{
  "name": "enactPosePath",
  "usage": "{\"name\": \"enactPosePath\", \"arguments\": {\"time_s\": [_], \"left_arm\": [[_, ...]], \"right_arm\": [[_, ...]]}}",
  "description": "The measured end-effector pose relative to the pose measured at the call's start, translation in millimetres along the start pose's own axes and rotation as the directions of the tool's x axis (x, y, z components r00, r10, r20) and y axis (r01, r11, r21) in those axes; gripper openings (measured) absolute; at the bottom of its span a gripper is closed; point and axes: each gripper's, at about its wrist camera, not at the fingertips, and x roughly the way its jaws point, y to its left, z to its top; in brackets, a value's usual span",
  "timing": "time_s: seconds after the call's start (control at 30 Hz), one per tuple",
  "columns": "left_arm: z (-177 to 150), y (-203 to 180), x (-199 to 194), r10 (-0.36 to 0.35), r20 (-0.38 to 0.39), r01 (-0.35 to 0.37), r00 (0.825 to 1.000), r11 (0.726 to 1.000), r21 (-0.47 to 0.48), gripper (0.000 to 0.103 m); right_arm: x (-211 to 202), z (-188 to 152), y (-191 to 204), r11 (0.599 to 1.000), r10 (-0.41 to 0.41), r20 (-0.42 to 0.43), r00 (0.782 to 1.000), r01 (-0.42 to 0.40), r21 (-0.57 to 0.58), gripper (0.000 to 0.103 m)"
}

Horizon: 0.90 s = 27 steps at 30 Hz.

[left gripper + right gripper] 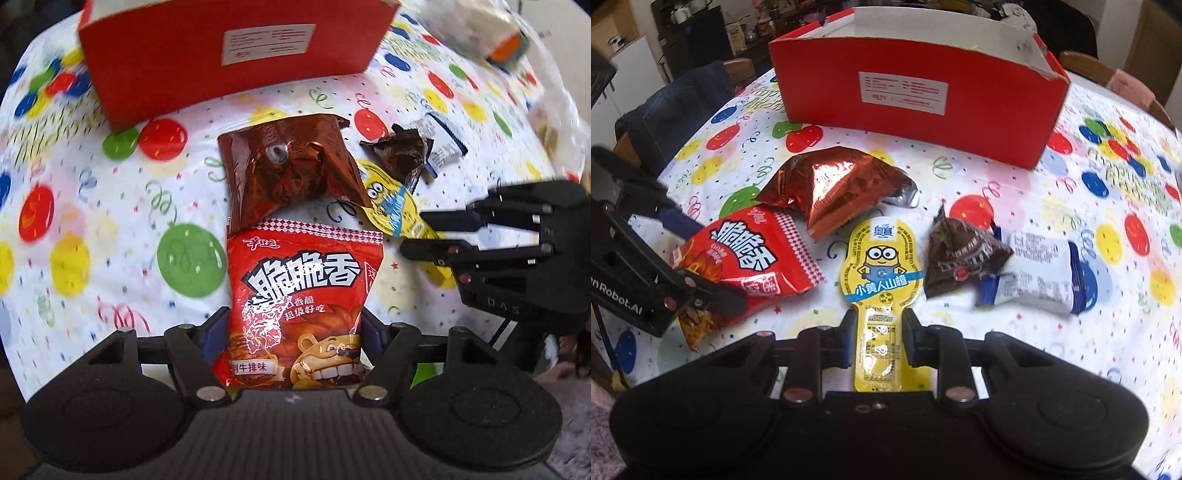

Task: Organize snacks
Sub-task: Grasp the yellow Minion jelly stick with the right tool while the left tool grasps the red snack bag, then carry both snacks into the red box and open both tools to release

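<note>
My left gripper (295, 325) is shut on the red snack bag (299, 306), its jaws pressing both sides of the bag's lower part; the bag also shows in the right wrist view (750, 258). My right gripper (877, 325) straddles the stem of the yellow Minions snack pack (881, 266); its jaws stand a little apart from the stem, open. The pack lies flat on the table, also seen in the left wrist view (391, 206). The open red box (916, 92) stands at the back (229, 55).
A copper foil bag (838, 188) lies between the box and the red bag. A brown chocolate packet (964, 258) and a white-blue packet (1041, 273) lie right of the Minions pack. The balloon-print tablecloth (1108, 332) covers the table. Chairs stand behind.
</note>
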Motion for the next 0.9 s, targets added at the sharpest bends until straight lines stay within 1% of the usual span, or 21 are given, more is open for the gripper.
{"name": "enactPosePath", "arguments": {"time_s": [0.17, 0.3, 0.4, 0.63, 0.67, 0.7, 0.73, 0.83, 0.9], "left_arm": [[-13, -3, -5, -0.037, 0.014, 0.038, 0.999, 0.996, -0.080, 0.070], [-27, -6, -14, -0.052, 0.045, 0.057, 0.998, 0.990, -0.132, 0.070], [-34, -7, -20, -0.038, 0.062, 0.048, 0.997, 0.985, -0.167, 0.070], [-38, -10, -45, -0.011, 0.133, 0.038, 0.991, 0.980, -0.198, 0.070], [-38, -11, -48, -0.008, 0.141, 0.037, 0.990, 0.979, -0.200, 0.070], [-37, -12, -51, -0.003, 0.147, 0.033, 0.989, 0.979, -0.202, 0.070], [-36, -12, -54, 0.002, 0.153, 0.030, 0.988, 0.978, -0.205, 0.070], [-33, -15, -61, -0.003, 0.174, 0.038, 0.985, 0.979, -0.199, 0.070], [-32, -16, -64, 0.008, 0.181, 0.028, 0.983, 0.980, -0.197, 0.070]], "right_arm": [[-14, -11, -7, 0.994, 0.051, -0.009, 0.999, -0.050, 0.098, 0.024], [-27, -20, -11, 0.987, 0.076, 0.002, 0.997, -0.075, 0.144, 0.023], [-36, -24, -13, 0.981, 0.086, 0.014, 0.996, -0.087, 0.175, 0.023], [-58, -21, -15, 0.975, 0.092, 0.070, 0.993, -0.104, 0.195, 0.021], [-61, -19, -15, 0.975, 0.091, 0.079, 0.993, -0.105, 0.193, 0.020], [-64, -18, -15, 0.976, 0.089, 0.087, 0.992, -0.104, 0.190, 0.010], [-66, -17, -15, 0.976, 0.086, 0.094, 0.992, -0.103, 0.190, 0.007], [-71, -14, -17, 0.974, 0.088, 0.102, 0.991, -0.107, 0.199, 0.006], [-71, -13, -18, 0.975, 0.084, 0.103, 0.991, -0.103, 0.196, 0.006]]}}
